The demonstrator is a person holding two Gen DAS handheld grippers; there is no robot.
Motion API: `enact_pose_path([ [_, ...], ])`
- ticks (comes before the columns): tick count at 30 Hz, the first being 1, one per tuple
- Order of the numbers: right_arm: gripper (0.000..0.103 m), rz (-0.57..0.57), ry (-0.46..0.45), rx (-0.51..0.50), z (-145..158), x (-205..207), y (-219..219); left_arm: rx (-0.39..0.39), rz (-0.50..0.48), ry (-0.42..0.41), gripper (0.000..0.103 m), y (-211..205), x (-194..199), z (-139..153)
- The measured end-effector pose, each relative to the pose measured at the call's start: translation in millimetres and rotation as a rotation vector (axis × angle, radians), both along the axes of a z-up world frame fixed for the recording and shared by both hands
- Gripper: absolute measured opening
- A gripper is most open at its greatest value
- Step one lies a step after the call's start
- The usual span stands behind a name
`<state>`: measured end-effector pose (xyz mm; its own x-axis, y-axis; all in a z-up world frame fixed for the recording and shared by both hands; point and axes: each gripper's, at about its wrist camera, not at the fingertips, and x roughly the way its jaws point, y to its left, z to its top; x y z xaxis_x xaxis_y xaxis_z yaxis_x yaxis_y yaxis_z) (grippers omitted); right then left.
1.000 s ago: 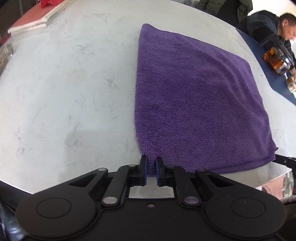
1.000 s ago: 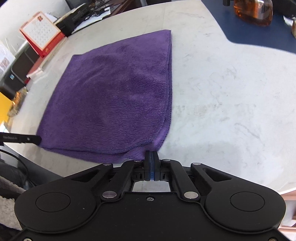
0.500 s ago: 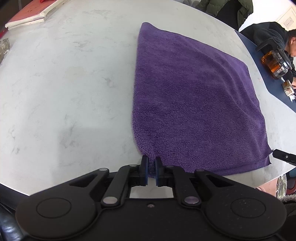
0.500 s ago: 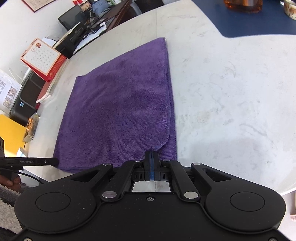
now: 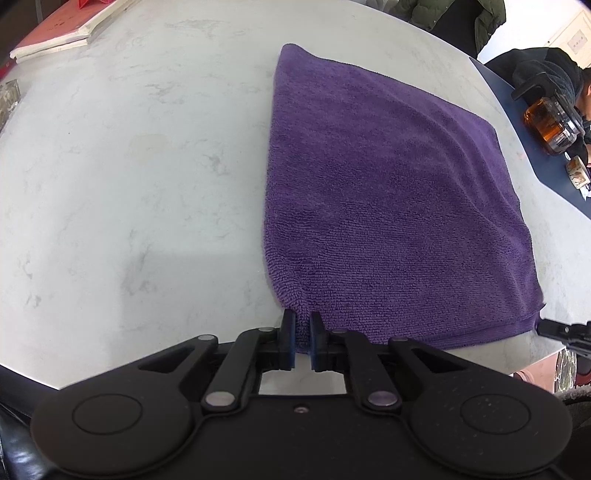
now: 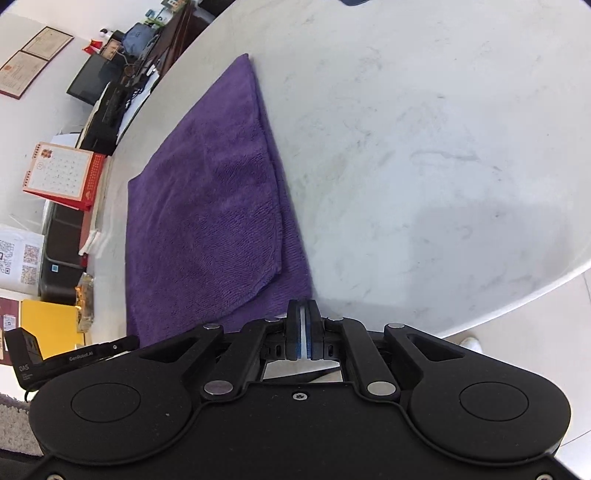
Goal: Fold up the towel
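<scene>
A purple towel (image 5: 376,192) lies flat on the white marble table (image 5: 129,166), folded double. My left gripper (image 5: 302,332) is at its near left corner, jaws nearly shut with towel cloth pinched between the pads. In the right wrist view the towel (image 6: 207,221) lies to the left, its upper layer shifted so the lower layer shows along the right edge. My right gripper (image 6: 304,325) is shut just off the towel's near right corner, and nothing shows between its pads. The left gripper's body (image 6: 74,358) shows at the lower left.
A red book (image 5: 62,29) lies at the table's far left. A glass teapot (image 5: 550,125) stands on a blue mat at right, by a seated person. A red desk calendar (image 6: 62,173) and office clutter stand beyond the table edge (image 6: 517,295).
My right gripper has let go of the towel corner, pulled back and swung right. The upper layer has settled askew. My left gripper stays on its corner.
</scene>
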<state>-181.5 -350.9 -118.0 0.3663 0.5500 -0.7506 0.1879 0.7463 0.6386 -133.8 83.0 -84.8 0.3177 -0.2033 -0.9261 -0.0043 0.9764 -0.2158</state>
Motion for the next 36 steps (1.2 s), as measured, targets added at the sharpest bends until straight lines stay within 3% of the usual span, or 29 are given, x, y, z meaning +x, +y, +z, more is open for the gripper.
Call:
enact_pose_path([
  [10, 0.007, 0.063, -0.138, 0.044, 10, 49, 27, -0.003, -0.009, 0.007, 0.007, 1, 1, 0],
  [19, 0.021, 0.059, -0.169, -0.002, 17, 50, 23, -0.008, -0.005, 0.006, 0.007, 0, 0, 0],
  [31, 0.024, -0.097, -0.12, 0.022, 5, 37, -15, -0.003, -0.019, 0.004, 0.007, -1, 0, 0],
  [36, 0.024, -0.106, -0.085, 0.054, -4, 36, -18, 0.002, -0.029, 0.003, 0.007, -2, 0, 0],
])
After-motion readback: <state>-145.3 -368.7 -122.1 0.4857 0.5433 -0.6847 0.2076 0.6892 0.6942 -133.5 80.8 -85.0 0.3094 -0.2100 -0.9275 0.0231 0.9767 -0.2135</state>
